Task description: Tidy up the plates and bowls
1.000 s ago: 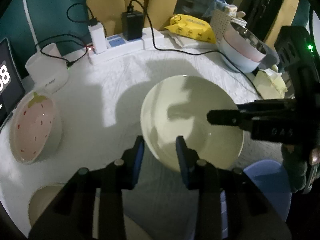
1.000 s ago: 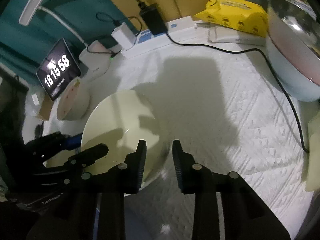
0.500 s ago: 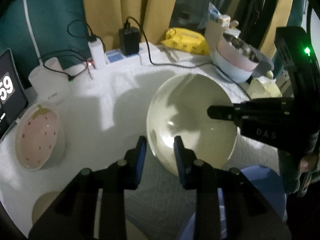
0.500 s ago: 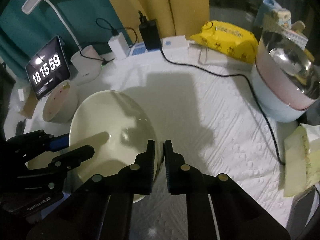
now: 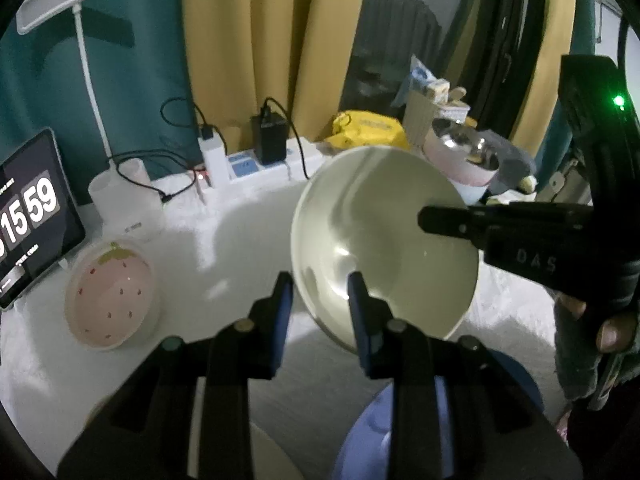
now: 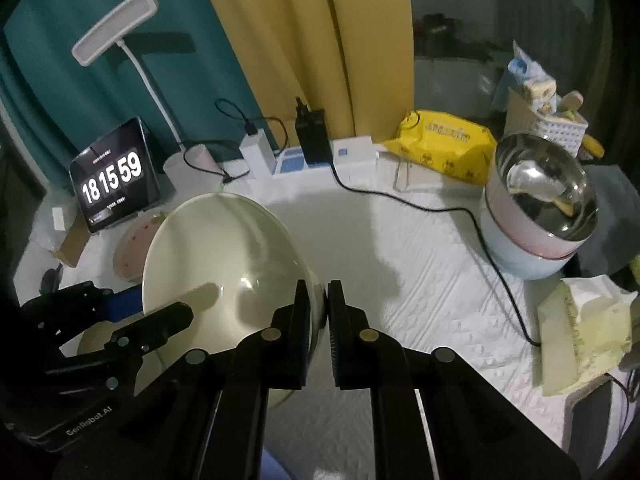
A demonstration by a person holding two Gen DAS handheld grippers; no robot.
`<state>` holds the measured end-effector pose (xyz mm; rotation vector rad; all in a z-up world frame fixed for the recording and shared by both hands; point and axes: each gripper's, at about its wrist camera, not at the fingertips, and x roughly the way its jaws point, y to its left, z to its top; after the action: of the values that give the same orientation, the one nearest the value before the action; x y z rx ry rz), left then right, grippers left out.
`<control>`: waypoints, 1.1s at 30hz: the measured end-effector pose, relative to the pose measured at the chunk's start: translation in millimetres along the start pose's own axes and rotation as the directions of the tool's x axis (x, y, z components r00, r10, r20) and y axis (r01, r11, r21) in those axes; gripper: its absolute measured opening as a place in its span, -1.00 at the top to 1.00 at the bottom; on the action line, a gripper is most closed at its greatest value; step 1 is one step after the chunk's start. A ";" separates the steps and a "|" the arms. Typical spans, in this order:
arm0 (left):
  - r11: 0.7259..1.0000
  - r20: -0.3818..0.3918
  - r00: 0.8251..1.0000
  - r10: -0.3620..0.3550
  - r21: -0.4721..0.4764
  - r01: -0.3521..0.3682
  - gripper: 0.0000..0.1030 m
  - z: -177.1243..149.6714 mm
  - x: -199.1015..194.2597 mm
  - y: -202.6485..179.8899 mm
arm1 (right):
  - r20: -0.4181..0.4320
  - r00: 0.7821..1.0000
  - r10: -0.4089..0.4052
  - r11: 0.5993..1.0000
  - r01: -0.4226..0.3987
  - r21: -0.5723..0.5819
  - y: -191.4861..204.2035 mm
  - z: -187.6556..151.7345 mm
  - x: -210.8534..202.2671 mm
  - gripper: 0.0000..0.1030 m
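Observation:
A large cream bowl [image 5: 380, 240] hangs tilted above the white table cloth, held at two sides. My left gripper [image 5: 320, 296] is shut on its near rim, one finger outside the wall and one inside. Across from it, my right gripper [image 6: 320, 300] is shut tight on the opposite rim of the bowl [image 6: 224, 256]. A pink strawberry bowl [image 5: 110, 300] sits on the cloth to the left. A blue plate [image 5: 368, 432] lies low under the left gripper, partly hidden by its fingers.
A stack of a steel, a pink and a pale blue bowl [image 6: 540, 220] stands at the right. Along the back are a power strip with chargers [image 6: 312, 152], a clock tablet [image 6: 112, 180], a desk lamp [image 6: 116, 24] and a yellow packet [image 6: 444, 144]. A black cable [image 6: 492, 248] crosses the cloth.
The right gripper's jaws closed on the cream bowl's rim. Both grippers then rose, and the bowl came up off the cloth and tilted.

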<state>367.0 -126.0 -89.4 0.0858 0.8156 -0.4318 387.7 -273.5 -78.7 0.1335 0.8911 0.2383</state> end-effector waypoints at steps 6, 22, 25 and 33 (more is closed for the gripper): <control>1.000 0.046 0.999 0.012 0.005 -0.012 0.44 -0.5 -19.8 -5.1 | 0.035 0.999 -0.004 1.000 0.005 -0.008 9.4 0.1 -18.5 0.81; 1.000 0.091 0.996 -0.008 0.008 0.008 0.44 -15.8 -60.7 -12.5 | 0.078 0.997 -0.012 1.000 0.011 0.004 27.2 -18.3 -60.3 0.81; 1.000 0.091 0.996 -0.011 0.013 0.010 0.44 -20.0 -65.9 -14.0 | 0.087 0.996 -0.014 1.000 0.014 0.009 30.3 -23.5 -67.5 0.81; 1.000 0.093 0.995 -0.020 0.018 0.019 0.44 -29.8 -77.4 -21.2 | 0.098 0.995 -0.023 1.000 0.021 0.022 33.8 -37.4 -82.2 0.81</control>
<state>291.2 -111.9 -52.2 0.0727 0.7211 -0.4578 303.7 -261.8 -32.9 0.1540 0.7974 0.2004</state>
